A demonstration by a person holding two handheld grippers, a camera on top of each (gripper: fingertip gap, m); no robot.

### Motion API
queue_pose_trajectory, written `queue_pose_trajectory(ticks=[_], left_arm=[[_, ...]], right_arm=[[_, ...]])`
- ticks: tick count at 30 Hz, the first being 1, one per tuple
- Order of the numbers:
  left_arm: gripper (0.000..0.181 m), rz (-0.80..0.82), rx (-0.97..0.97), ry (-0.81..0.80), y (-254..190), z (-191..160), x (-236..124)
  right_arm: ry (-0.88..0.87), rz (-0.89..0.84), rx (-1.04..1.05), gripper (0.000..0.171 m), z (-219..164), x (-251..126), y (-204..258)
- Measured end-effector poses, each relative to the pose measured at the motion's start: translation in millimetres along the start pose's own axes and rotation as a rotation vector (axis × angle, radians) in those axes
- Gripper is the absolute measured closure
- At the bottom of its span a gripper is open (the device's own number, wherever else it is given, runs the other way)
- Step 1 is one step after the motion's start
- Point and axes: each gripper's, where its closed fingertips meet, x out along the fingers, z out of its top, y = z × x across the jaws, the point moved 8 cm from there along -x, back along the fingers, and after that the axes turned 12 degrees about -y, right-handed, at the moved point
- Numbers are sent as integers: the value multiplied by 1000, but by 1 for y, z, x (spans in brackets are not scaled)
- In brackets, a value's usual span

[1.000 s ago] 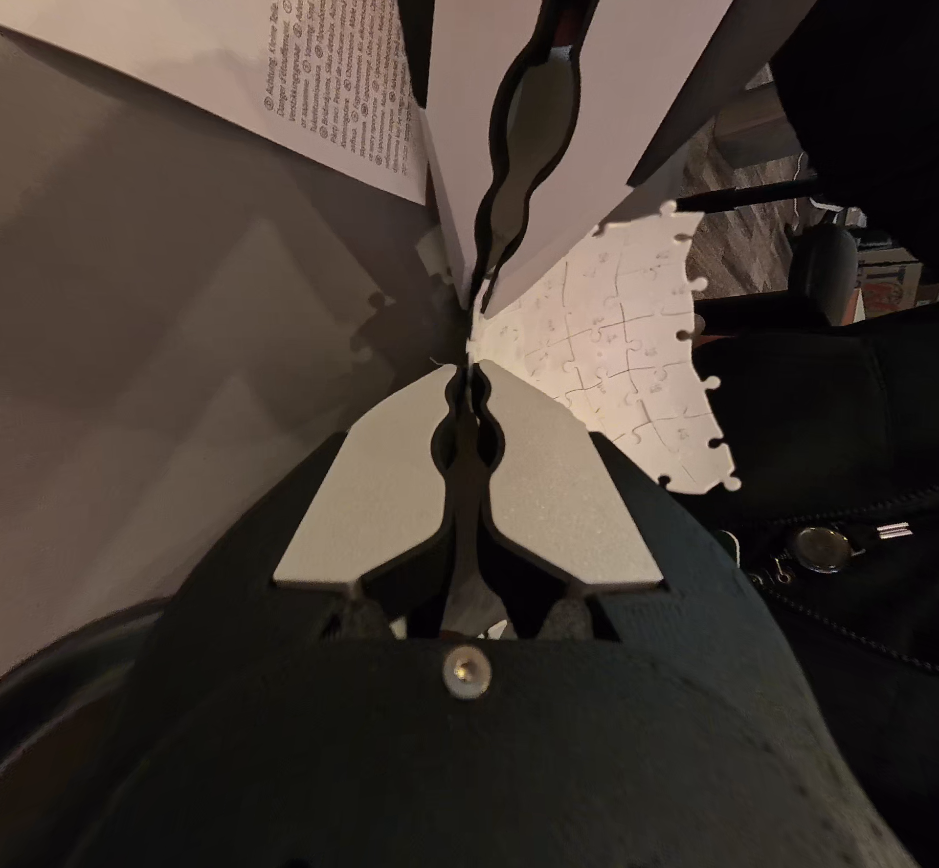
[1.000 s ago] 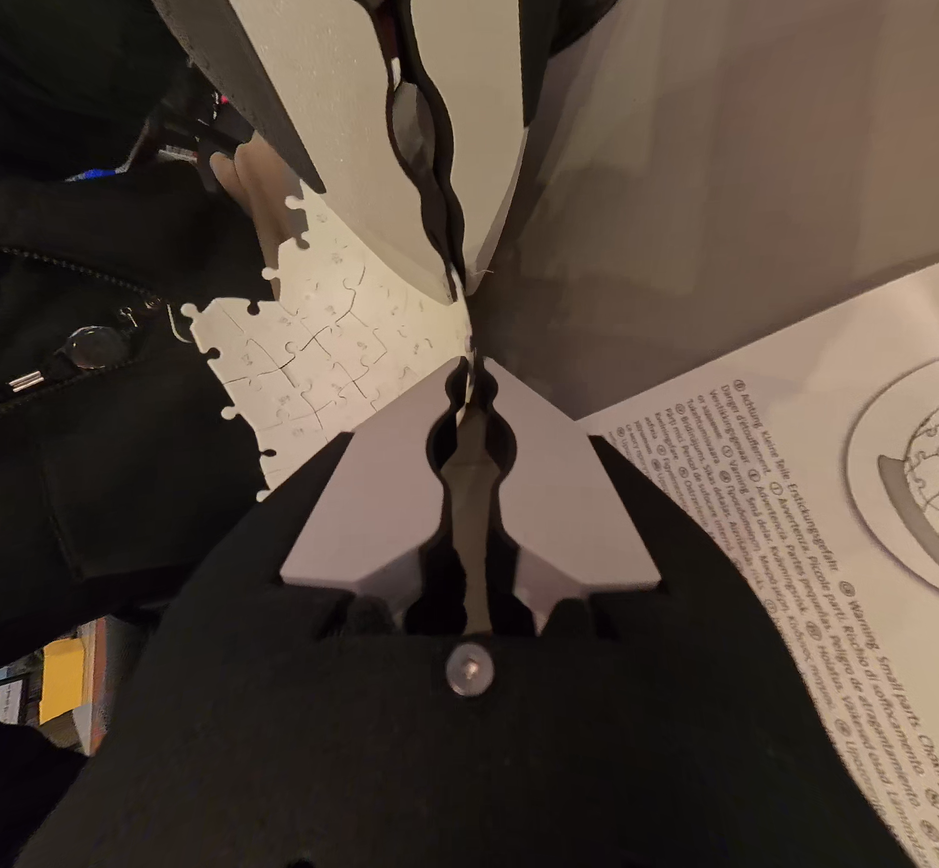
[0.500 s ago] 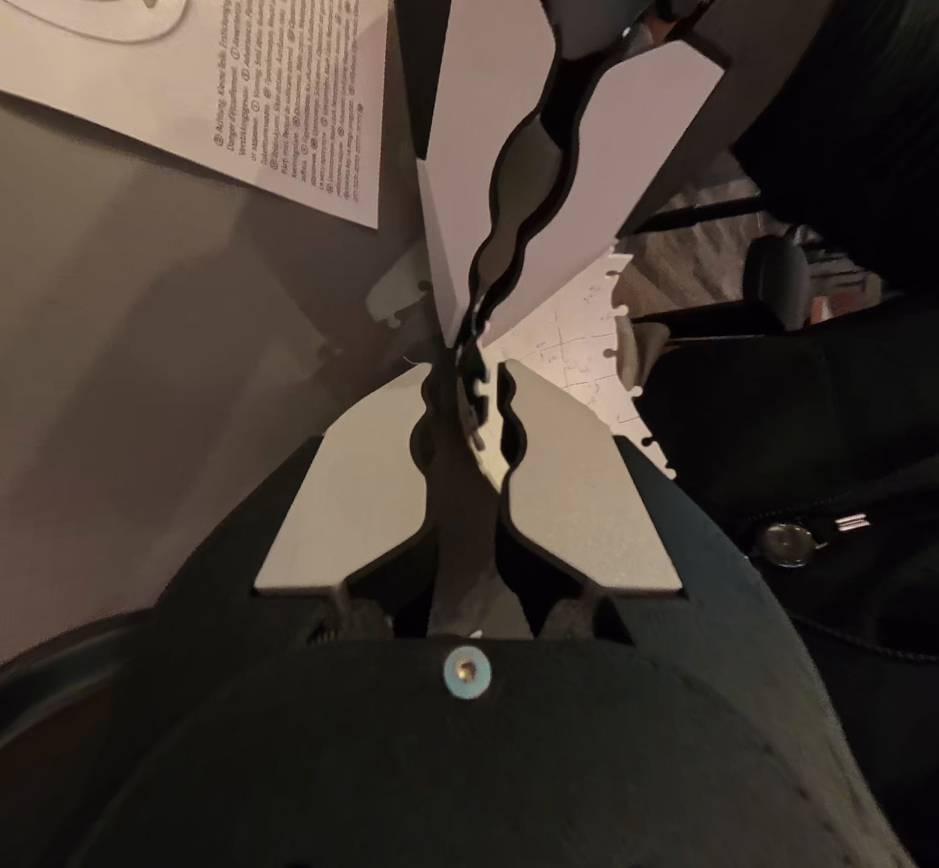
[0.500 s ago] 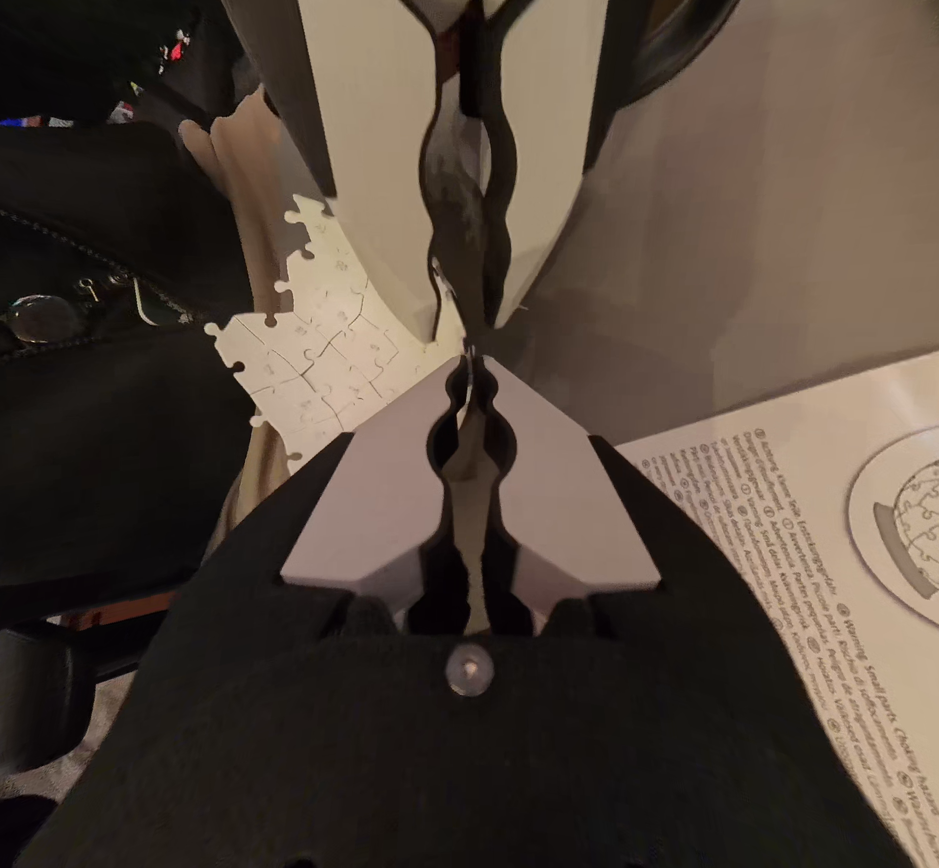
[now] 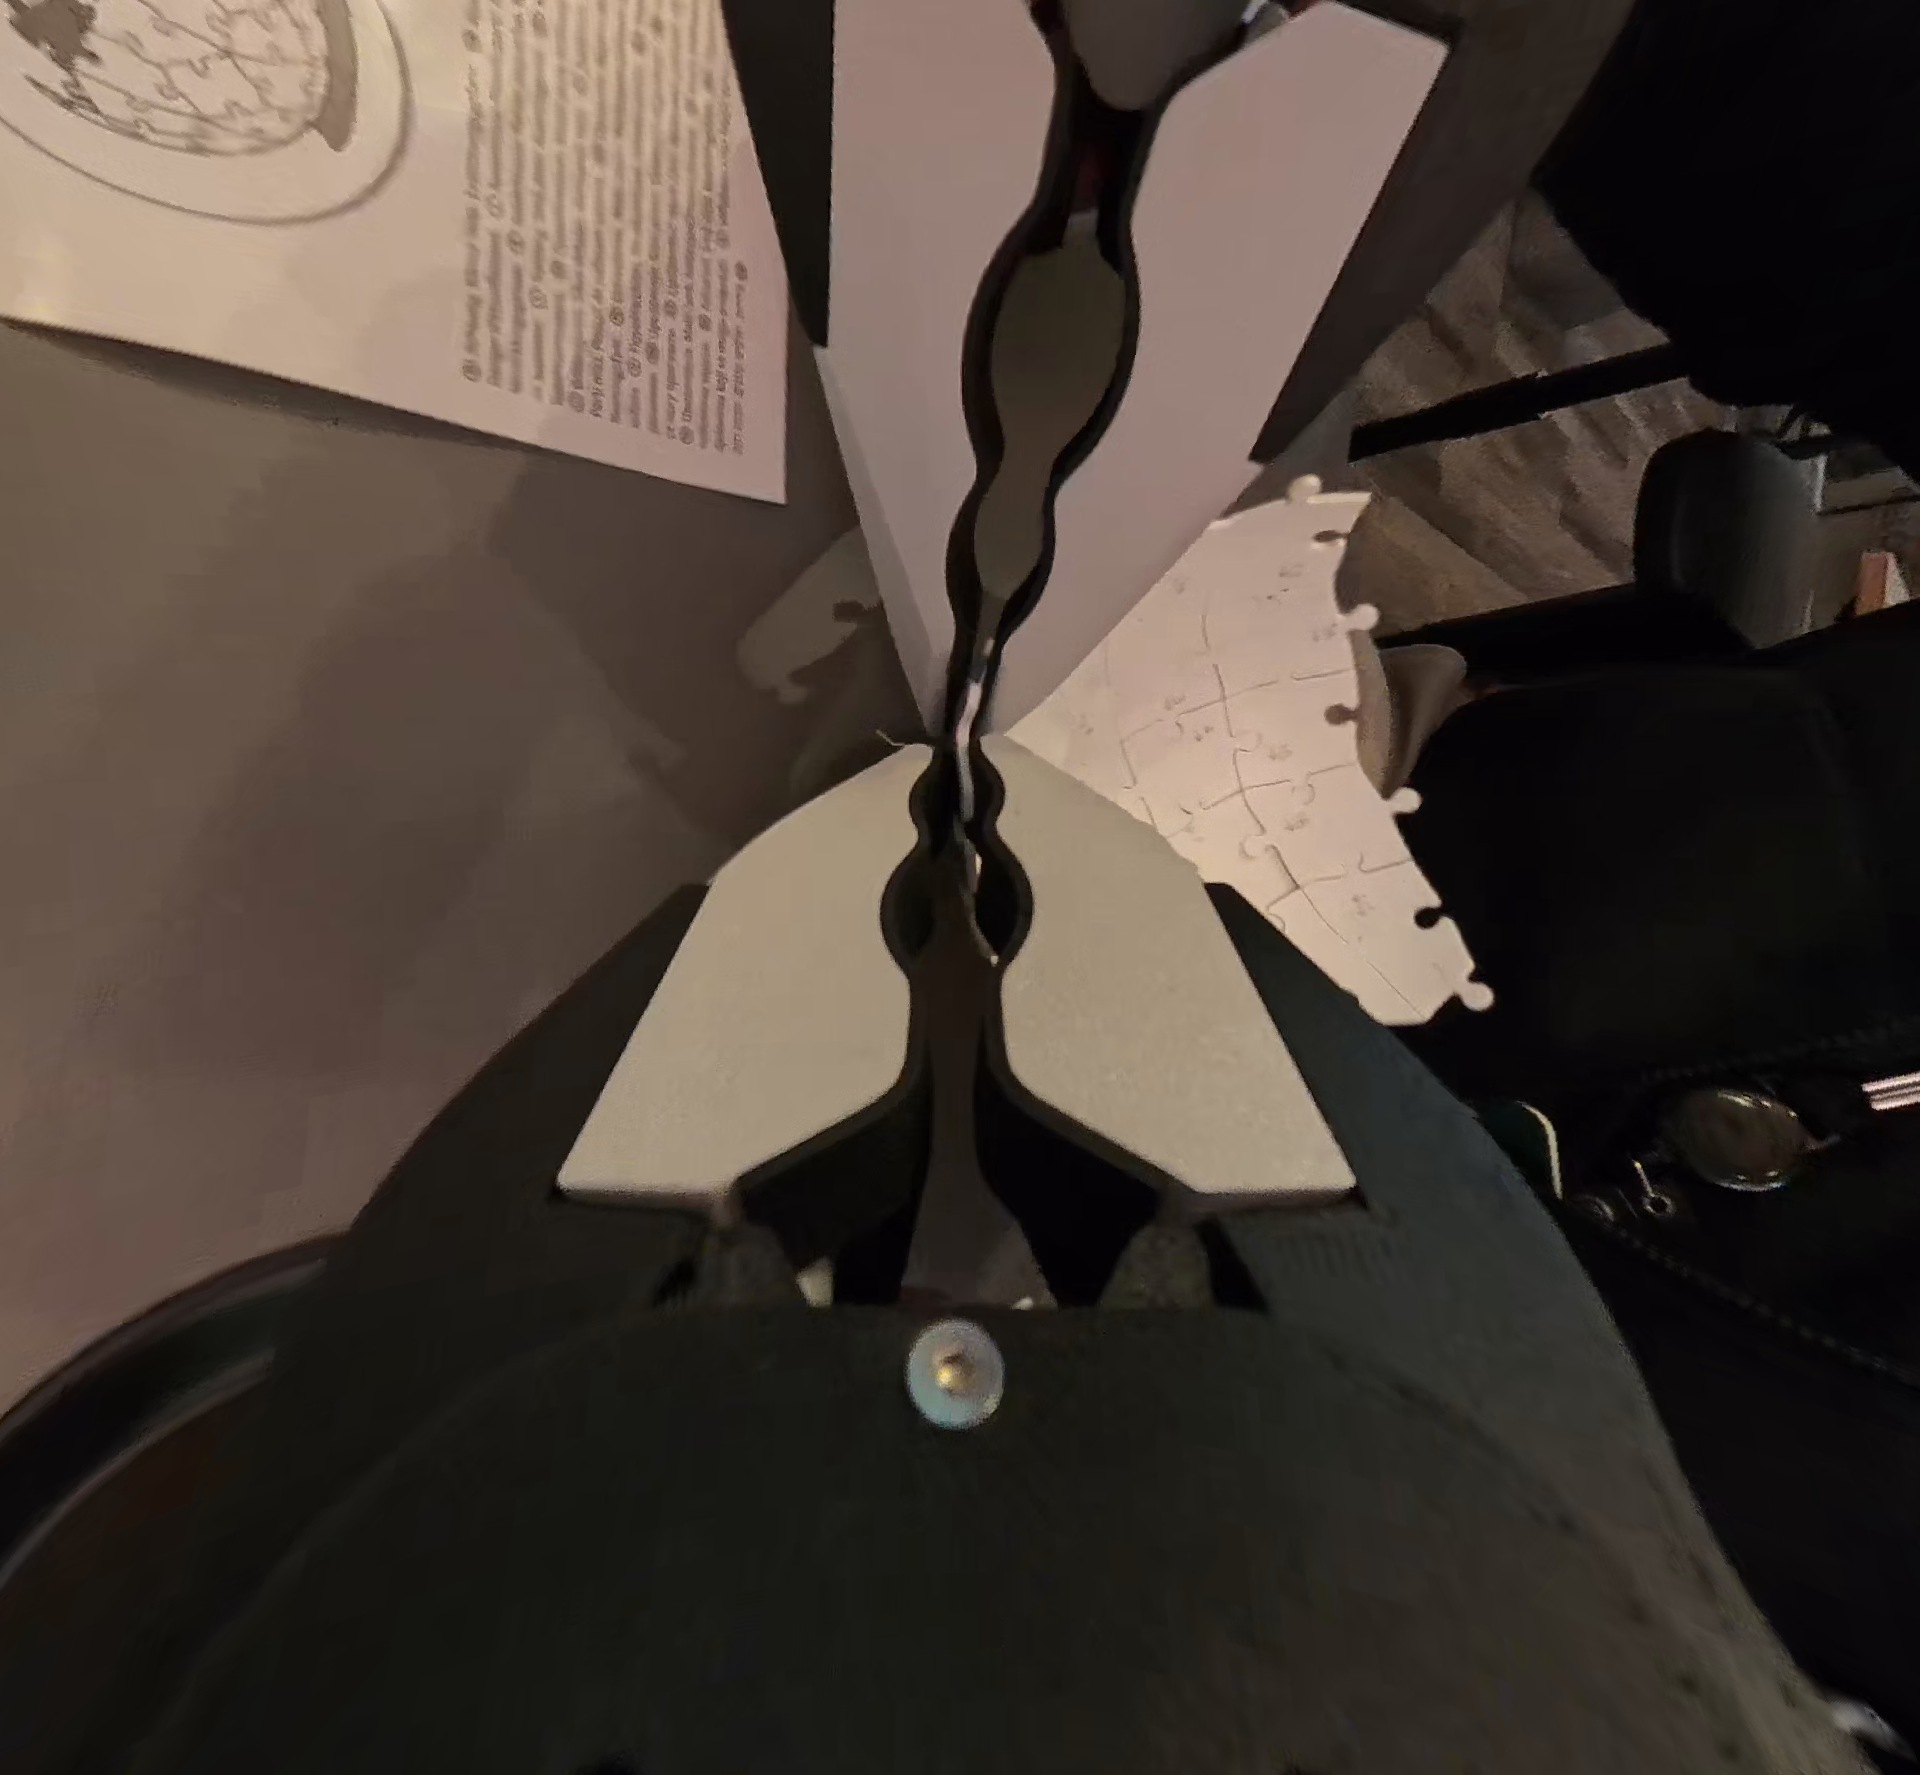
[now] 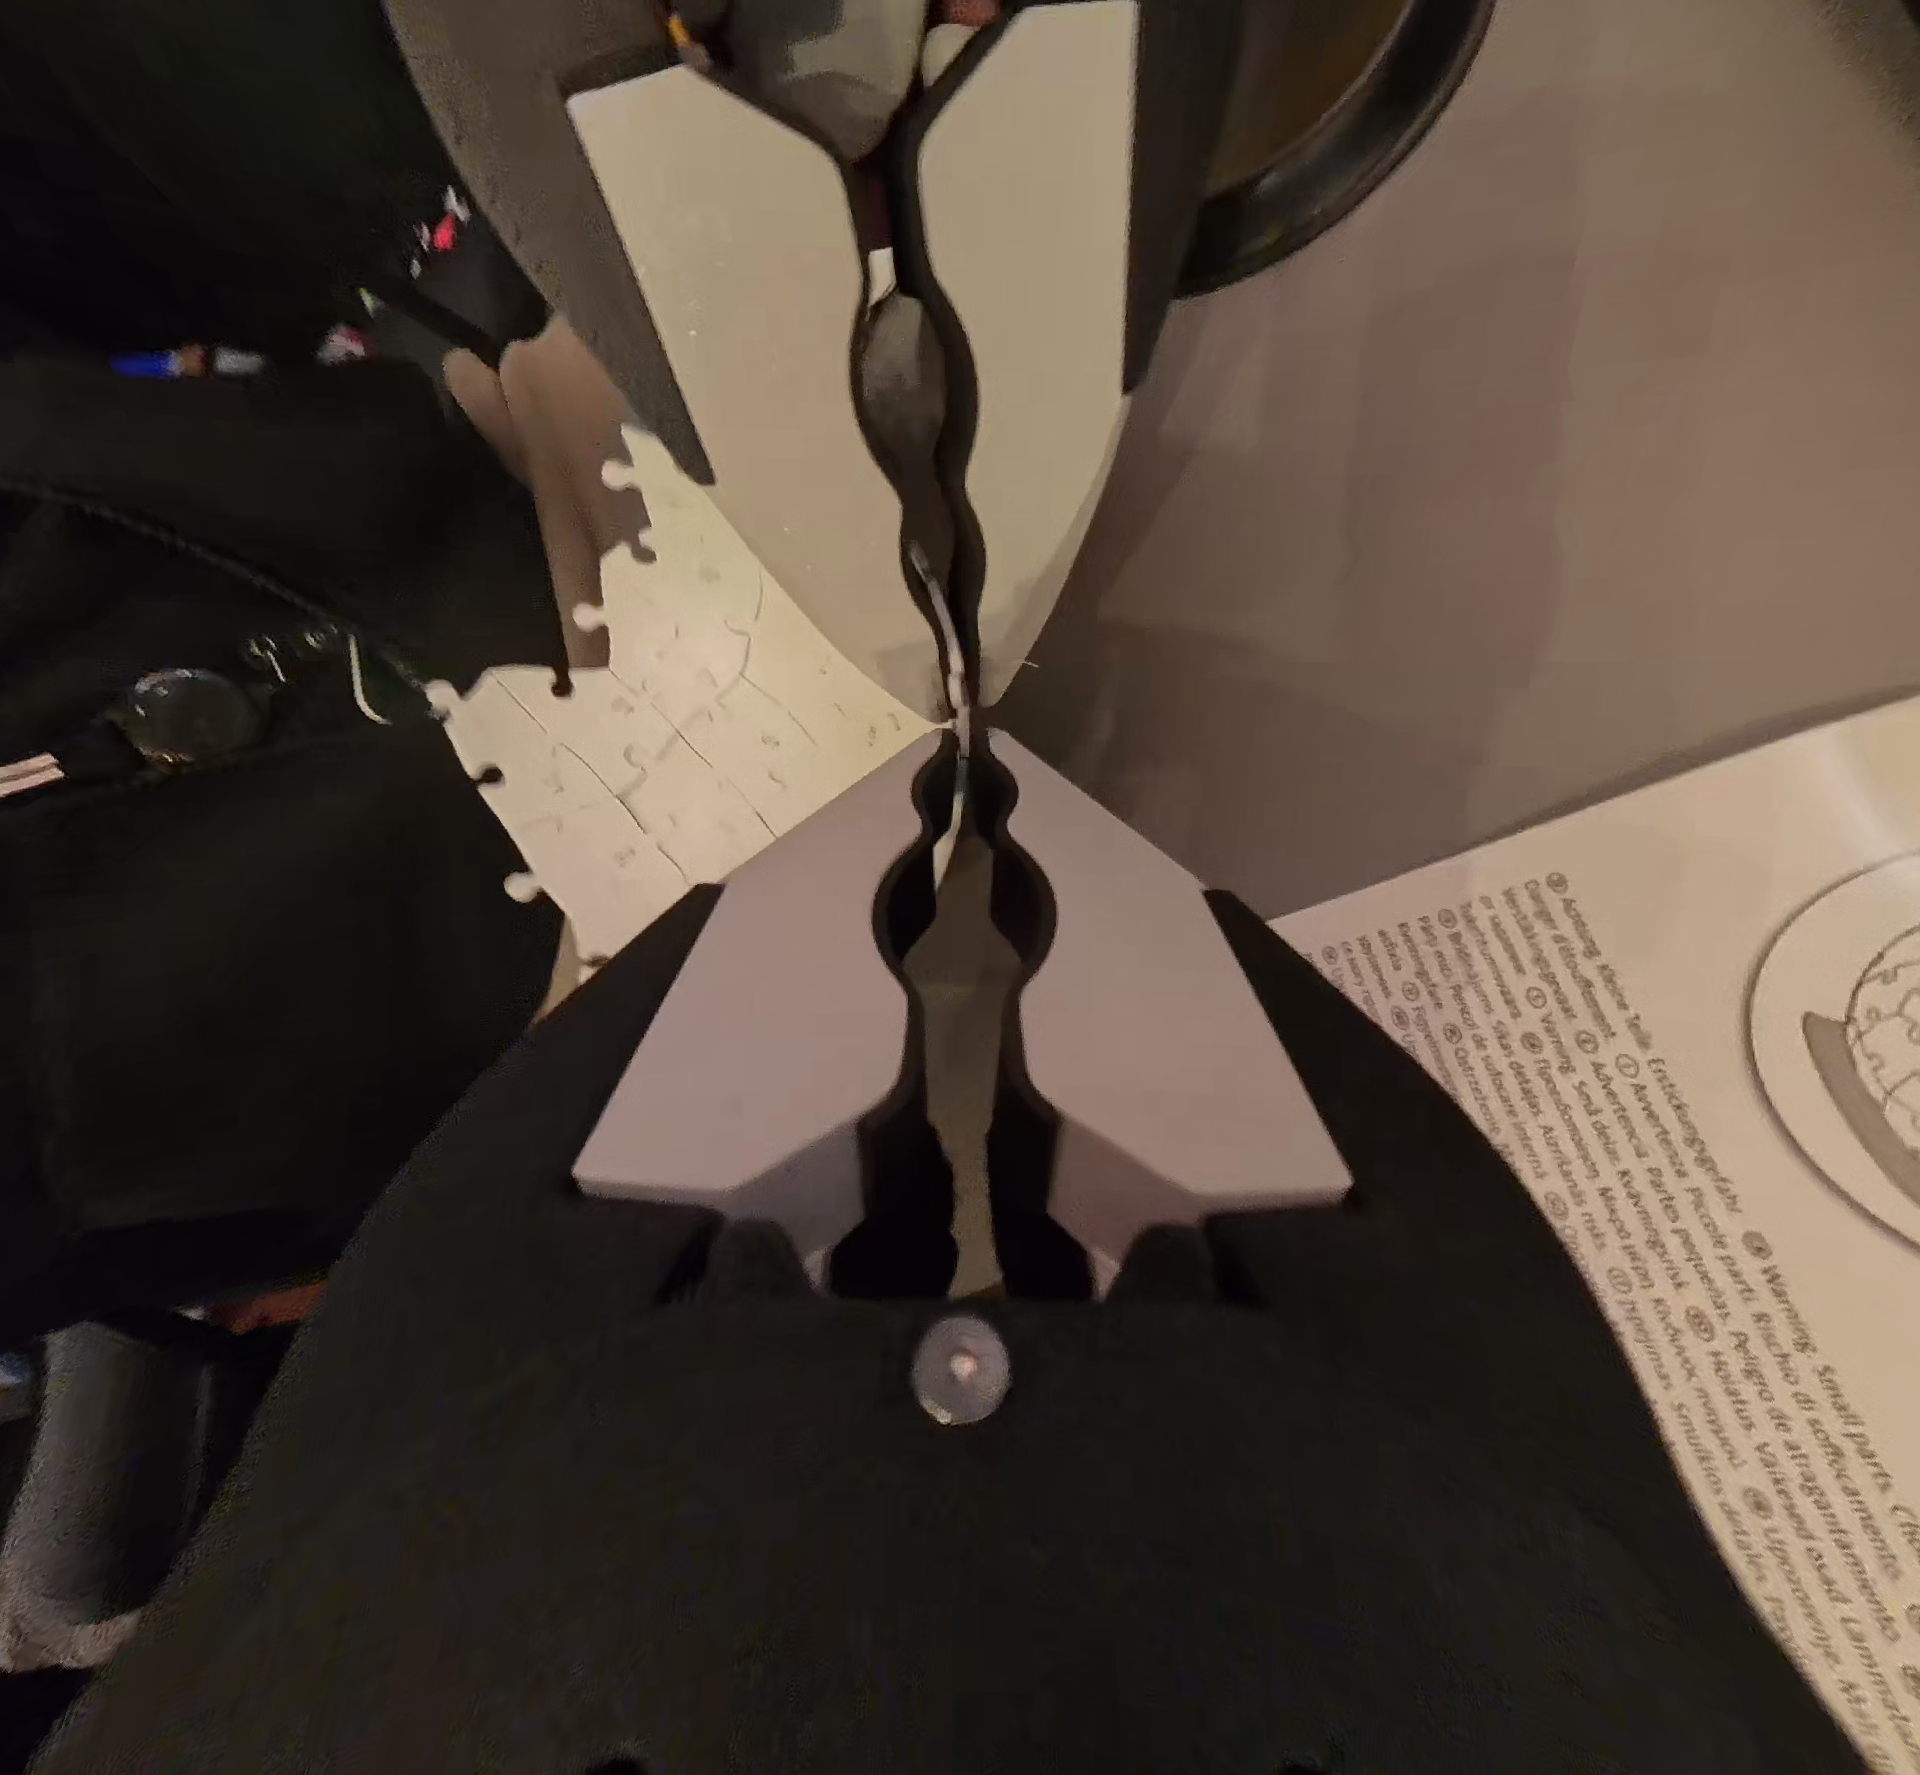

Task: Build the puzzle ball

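A white curved section of joined puzzle pieces (image 5: 1278,790) is held in the air above the grey table; its blank inner side shows. My left gripper (image 5: 961,775) is shut on the section's thin edge. My right gripper (image 5: 974,697) comes in from above, tip to tip with the left, and is shut on the same edge. In the right wrist view the section (image 6: 665,759) fans out to the left, my right gripper (image 6: 961,764) is below and the left gripper (image 6: 951,676) is above. A single loose puzzle piece (image 5: 821,634) lies on the table under the grippers.
A printed instruction sheet (image 5: 582,167) with a globe drawing lies on the table; it also shows in the right wrist view (image 6: 1662,1102). A black round bowl (image 6: 1351,84) stands behind the left gripper. A person in dark clothes (image 5: 1662,894) is close beside the puzzle section. Less than 4 cm separates the two grippers' tips.
The left gripper's fingers stood apart around the puzzle edge half a second ago and are shut on it again. Both grippers and the section have shifted slightly over the table.
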Motion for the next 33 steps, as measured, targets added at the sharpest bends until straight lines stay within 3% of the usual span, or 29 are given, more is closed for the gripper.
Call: queue_pose_trajectory(ticks=[3,6,33], left_arm=[[179,47,28,0,1,-1,0],[179,51,32,5,0,-3,3],[177,70,12,36,3,-9,2]], right_arm=[[-22,12,43,163,-2,0,-3],[-5,-15,20,170,-4,2,-3],[18,-110,-139,170,-1,5,5]])
